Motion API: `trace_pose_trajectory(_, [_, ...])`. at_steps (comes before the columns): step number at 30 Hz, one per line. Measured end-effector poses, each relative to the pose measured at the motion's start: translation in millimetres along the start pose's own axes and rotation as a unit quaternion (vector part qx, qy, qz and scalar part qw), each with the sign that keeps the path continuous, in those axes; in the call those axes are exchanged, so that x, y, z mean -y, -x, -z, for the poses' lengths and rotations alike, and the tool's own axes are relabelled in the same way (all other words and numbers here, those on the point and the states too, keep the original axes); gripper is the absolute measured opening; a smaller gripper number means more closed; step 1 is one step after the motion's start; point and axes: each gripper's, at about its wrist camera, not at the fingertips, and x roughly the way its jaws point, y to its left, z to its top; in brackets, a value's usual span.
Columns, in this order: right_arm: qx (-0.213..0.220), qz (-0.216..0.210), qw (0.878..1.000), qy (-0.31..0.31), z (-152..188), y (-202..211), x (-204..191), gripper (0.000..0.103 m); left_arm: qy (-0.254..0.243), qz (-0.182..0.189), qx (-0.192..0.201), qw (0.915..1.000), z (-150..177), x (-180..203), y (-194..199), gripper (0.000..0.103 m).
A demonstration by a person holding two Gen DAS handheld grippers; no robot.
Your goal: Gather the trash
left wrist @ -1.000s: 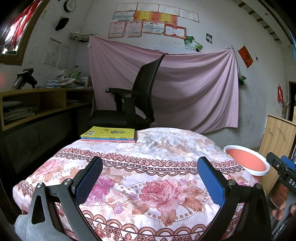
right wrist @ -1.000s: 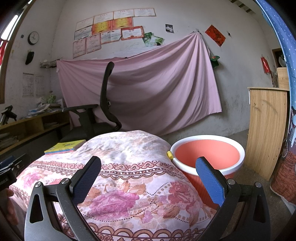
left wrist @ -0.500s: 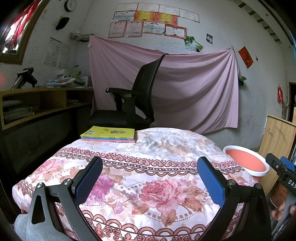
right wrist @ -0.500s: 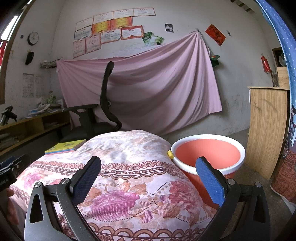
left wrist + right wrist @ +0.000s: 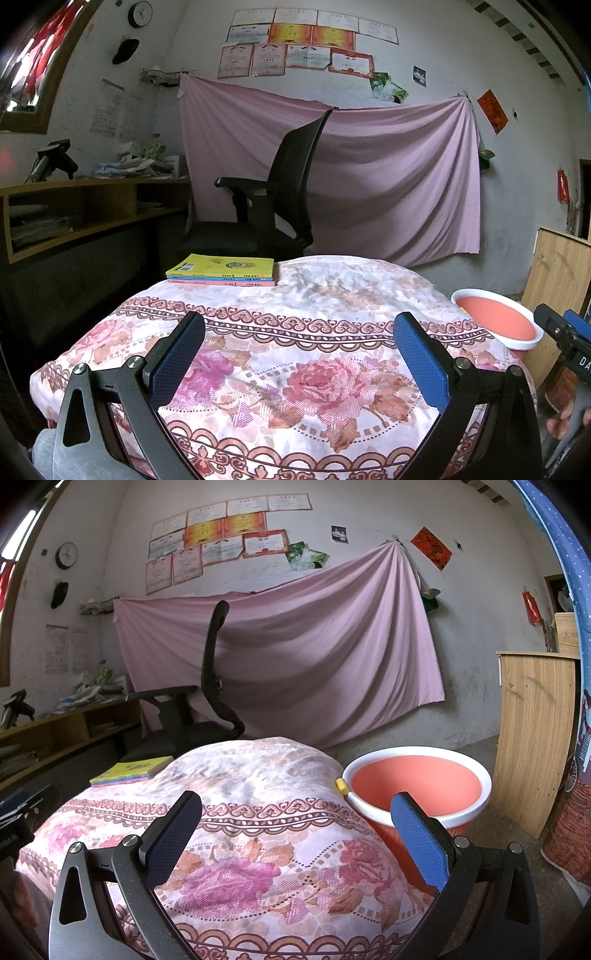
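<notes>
A salmon-pink bucket (image 5: 417,786) with a white rim stands on the floor at the right of a table covered with a floral cloth (image 5: 236,834); it also shows in the left wrist view (image 5: 496,319). No loose trash shows on the cloth. My left gripper (image 5: 299,354) is open and empty above the near part of the cloth (image 5: 295,332). My right gripper (image 5: 295,830) is open and empty above the cloth's right side, near the bucket. The right gripper's body shows at the right edge of the left wrist view (image 5: 565,332).
A stack of books with a yellow cover (image 5: 223,271) lies at the table's far left edge. A black office chair (image 5: 266,210) stands behind the table. A wooden desk (image 5: 74,214) runs along the left wall, a wooden board (image 5: 532,738) leans at the right.
Nothing has visibly changed apart from a very slight drift of both views.
</notes>
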Motion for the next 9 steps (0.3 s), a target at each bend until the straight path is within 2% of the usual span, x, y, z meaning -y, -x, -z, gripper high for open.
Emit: trace_pose_trajectory(9, [-0.002,-0.001,1.000,-0.002,1.6,2.2,-7.3,0.103,0.000,0.001,-0.002,1.0000,0.0,-0.5,-2.0,0.100])
